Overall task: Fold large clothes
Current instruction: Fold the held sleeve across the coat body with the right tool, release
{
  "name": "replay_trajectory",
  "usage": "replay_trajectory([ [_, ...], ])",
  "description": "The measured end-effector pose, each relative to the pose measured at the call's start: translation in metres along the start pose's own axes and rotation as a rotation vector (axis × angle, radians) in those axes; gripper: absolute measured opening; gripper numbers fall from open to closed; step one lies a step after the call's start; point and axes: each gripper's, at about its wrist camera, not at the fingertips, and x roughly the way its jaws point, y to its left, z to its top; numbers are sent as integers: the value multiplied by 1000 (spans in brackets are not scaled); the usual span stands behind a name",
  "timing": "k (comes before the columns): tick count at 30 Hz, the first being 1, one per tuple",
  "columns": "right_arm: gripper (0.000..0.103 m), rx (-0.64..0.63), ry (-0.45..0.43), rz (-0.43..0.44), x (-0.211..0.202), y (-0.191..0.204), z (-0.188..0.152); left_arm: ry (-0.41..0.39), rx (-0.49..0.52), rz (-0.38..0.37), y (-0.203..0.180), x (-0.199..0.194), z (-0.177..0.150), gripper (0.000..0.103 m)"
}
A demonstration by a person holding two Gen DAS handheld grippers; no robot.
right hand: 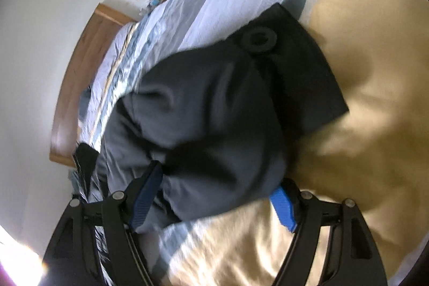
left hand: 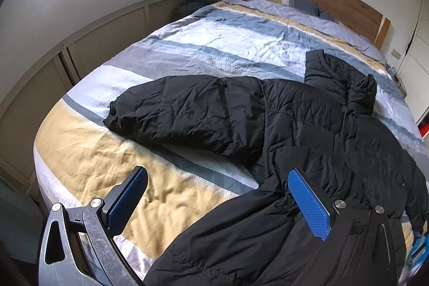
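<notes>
1. A black puffer jacket (left hand: 295,125) is lying spread on the striped bed cover (left hand: 88,160), one sleeve (left hand: 171,111) stretching out sideways, probably so it can be folded inward.
2. The left hand-held gripper (left hand: 217,200) is hovering wide open over the jacket's near edge, holding nothing, likely readying a pinch.
3. The right hand-held gripper (right hand: 211,197) is lifting a bunched part of the jacket (right hand: 214,111) with a round button (right hand: 258,40); its fingers are pressing the cloth from both sides.
4. Blur is smearing the right view; which part of the jacket this is cannot be told.
</notes>
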Motion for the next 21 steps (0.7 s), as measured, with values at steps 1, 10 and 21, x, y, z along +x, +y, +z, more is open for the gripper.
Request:
replay_trajectory([
  [1, 75, 13, 1, 5, 1, -2, 3, 2, 7, 4, -2, 1, -1, 103],
  [10, 63, 15, -10, 21, 5, -3, 26, 27, 53, 4, -15, 11, -10, 103],
  [21, 11, -169, -24, -8, -15, 52, 27, 33, 69, -48, -19, 5, -23, 102],
])
